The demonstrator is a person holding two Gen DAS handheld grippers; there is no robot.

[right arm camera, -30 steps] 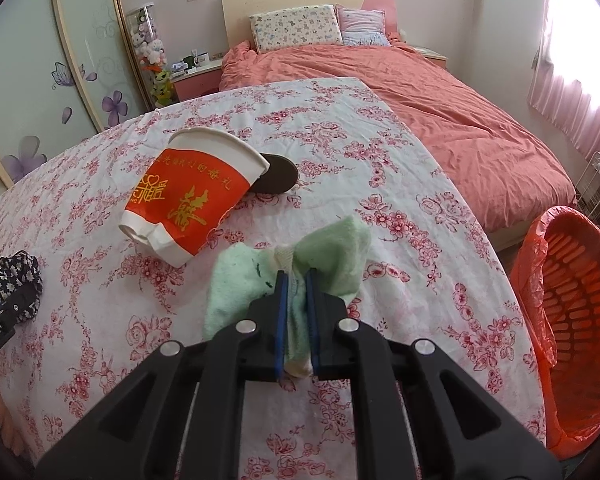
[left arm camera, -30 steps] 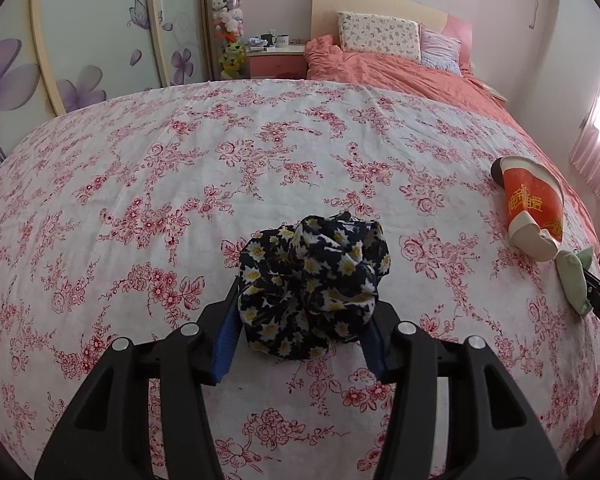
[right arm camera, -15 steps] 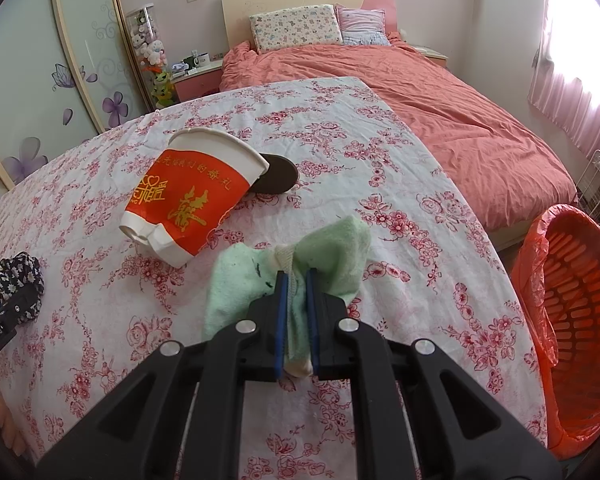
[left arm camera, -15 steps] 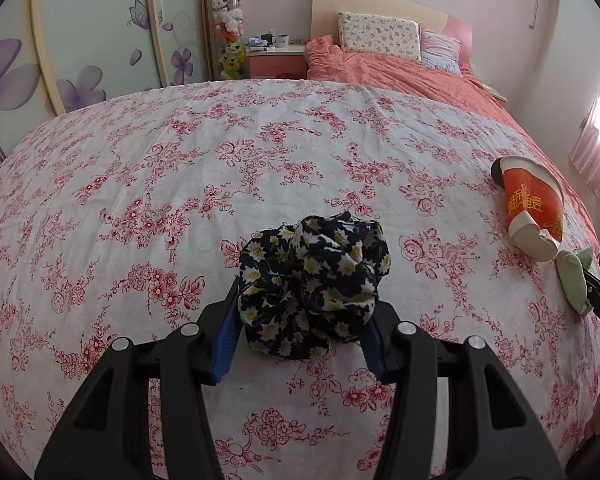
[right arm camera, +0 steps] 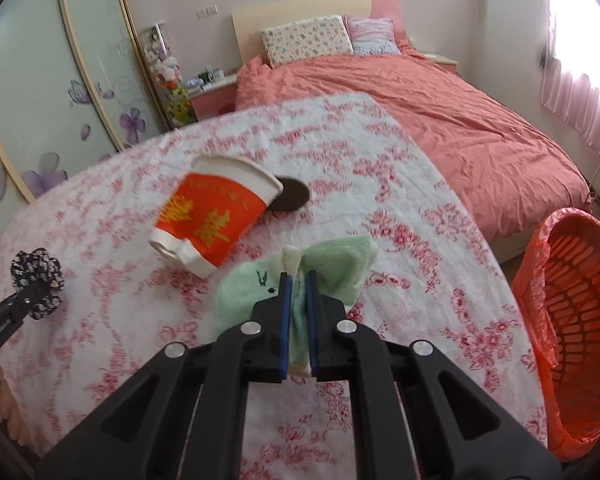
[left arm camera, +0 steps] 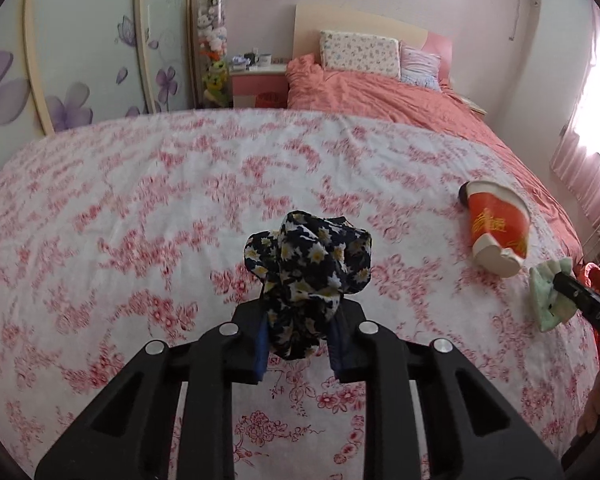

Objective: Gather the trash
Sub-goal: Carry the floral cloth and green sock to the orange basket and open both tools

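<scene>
A crumpled dark cloth with daisy print (left arm camera: 308, 268) bulges up between the blue pads of my left gripper (left arm camera: 300, 320). The jaws are closing and squeeze it. From the right wrist view the same bundle (right arm camera: 36, 276) shows at the far left. My right gripper (right arm camera: 298, 280) is shut on a pale green cloth (right arm camera: 340, 264), which fans out on both sides of the fingers. A dented red and white paper cup (right arm camera: 216, 216) lies on its side just beyond it, with a brown round lid (right arm camera: 290, 200) at its mouth. The cup (left arm camera: 498, 224) also shows right of the left gripper.
A table under a white cloth with red flowers (left arm camera: 140, 220) carries everything. An orange mesh basket lined with an orange bag (right arm camera: 580, 320) stands on the floor at the right. Behind are a bed with a salmon cover (right arm camera: 440, 120) and wardrobe doors (left arm camera: 80, 60).
The left jaws have drawn in on the daisy-print cloth, pinching it narrower and taller. The right gripper keeps its hold on the green cloth.
</scene>
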